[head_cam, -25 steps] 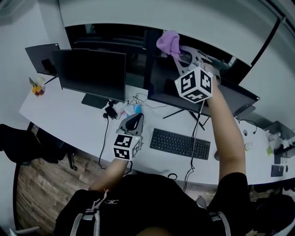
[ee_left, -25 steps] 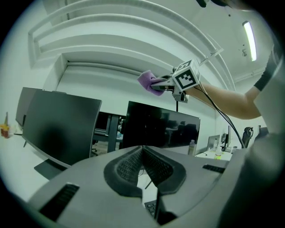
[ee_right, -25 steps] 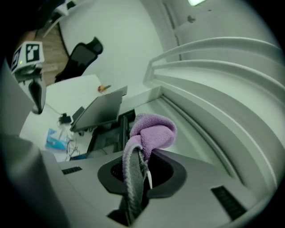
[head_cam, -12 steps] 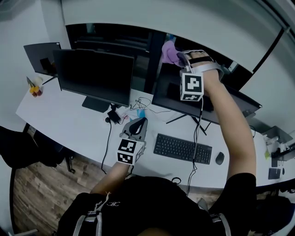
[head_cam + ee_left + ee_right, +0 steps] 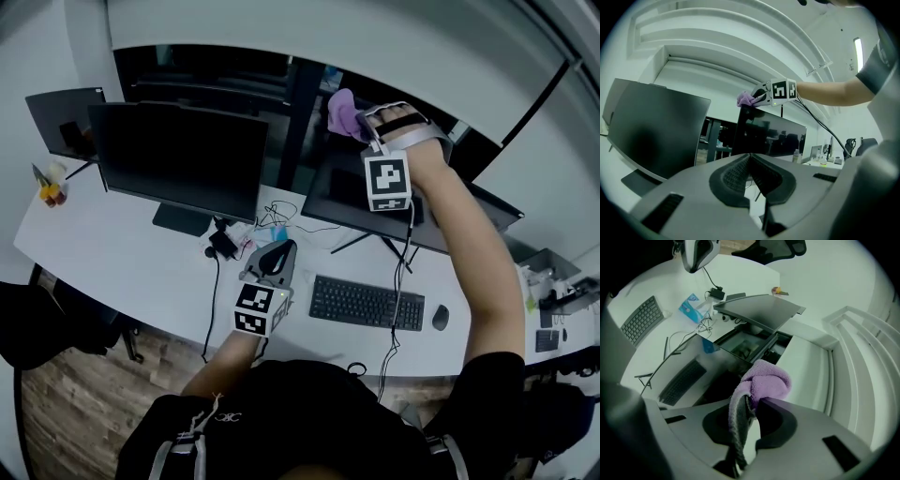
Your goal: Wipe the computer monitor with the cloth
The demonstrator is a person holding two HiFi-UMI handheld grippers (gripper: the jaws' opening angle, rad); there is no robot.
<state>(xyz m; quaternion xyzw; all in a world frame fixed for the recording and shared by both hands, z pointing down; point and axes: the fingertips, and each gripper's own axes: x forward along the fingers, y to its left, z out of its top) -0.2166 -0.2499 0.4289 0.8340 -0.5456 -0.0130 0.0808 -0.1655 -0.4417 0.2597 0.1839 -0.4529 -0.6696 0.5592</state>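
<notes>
A purple cloth [image 5: 340, 112] is bunched in my right gripper [image 5: 361, 122], which is shut on it. The cloth rests at the top left corner of the right-hand monitor [image 5: 375, 202], whose dark screen tilts toward me. In the right gripper view the cloth [image 5: 764, 383] bulges past the fingers, just above the screen [image 5: 693, 376]. The left gripper view shows the cloth [image 5: 746, 99] on that monitor's [image 5: 768, 138] upper edge. My left gripper [image 5: 272, 258] hovers low over the desk, shut with nothing between its jaws.
A second dark monitor [image 5: 178, 159] stands to the left, with a smaller screen [image 5: 61, 117] behind it. A black keyboard [image 5: 366, 302], a mouse [image 5: 440, 317], loose cables [image 5: 286, 211] and a blue packet [image 5: 278, 231] lie on the white desk [image 5: 112, 253].
My right gripper came down and left with the cloth, from above the monitor onto its top left corner. The left gripper has barely moved.
</notes>
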